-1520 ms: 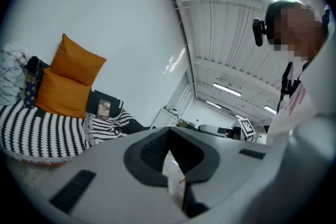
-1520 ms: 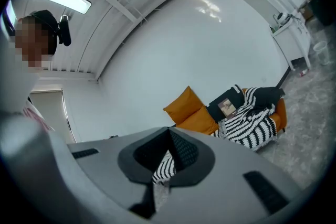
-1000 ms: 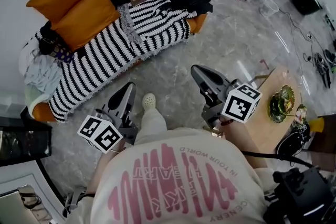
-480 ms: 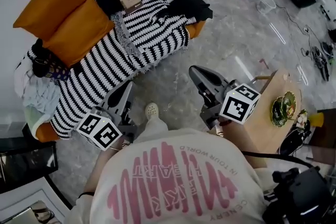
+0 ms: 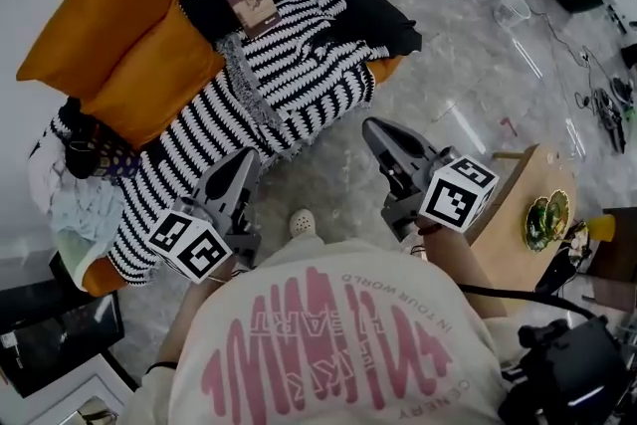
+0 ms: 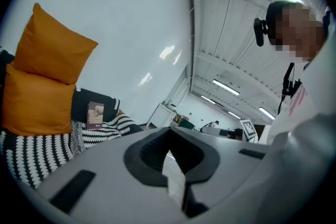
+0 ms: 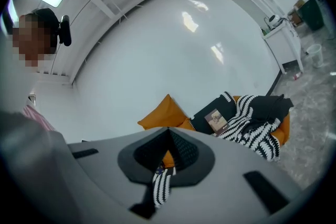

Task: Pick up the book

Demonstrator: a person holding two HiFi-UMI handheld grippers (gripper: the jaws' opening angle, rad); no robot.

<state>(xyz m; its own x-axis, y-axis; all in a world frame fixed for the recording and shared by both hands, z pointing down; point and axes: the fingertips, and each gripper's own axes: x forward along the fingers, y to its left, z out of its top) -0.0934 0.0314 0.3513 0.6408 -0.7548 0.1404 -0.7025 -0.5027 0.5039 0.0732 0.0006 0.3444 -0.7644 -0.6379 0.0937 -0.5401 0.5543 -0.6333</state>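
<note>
A small brown book [image 5: 251, 0] lies flat on a black cloth at the far end of the sofa, beside a black-and-white striped blanket [image 5: 299, 65]. It also shows in the left gripper view as the book [image 6: 95, 114] and in the right gripper view as the book [image 7: 215, 119]. My left gripper [image 5: 246, 159] is shut and holds nothing, over the floor at the sofa's front edge. The right gripper [image 5: 373, 129] is shut too, held level above the floor well short of the book. Both point toward the sofa.
Two orange cushions [image 5: 109, 45] lean at the sofa's back left, with a heap of clothes [image 5: 75, 204] at its near end. A wooden side table [image 5: 518, 204] with a green dish stands at the right. My foot [image 5: 302, 222] is on the marble floor between the grippers.
Both grippers have advanced toward the sofa as I stepped forward. The sofa and book have drawn nearer in the head view. Both jaws stay shut.
</note>
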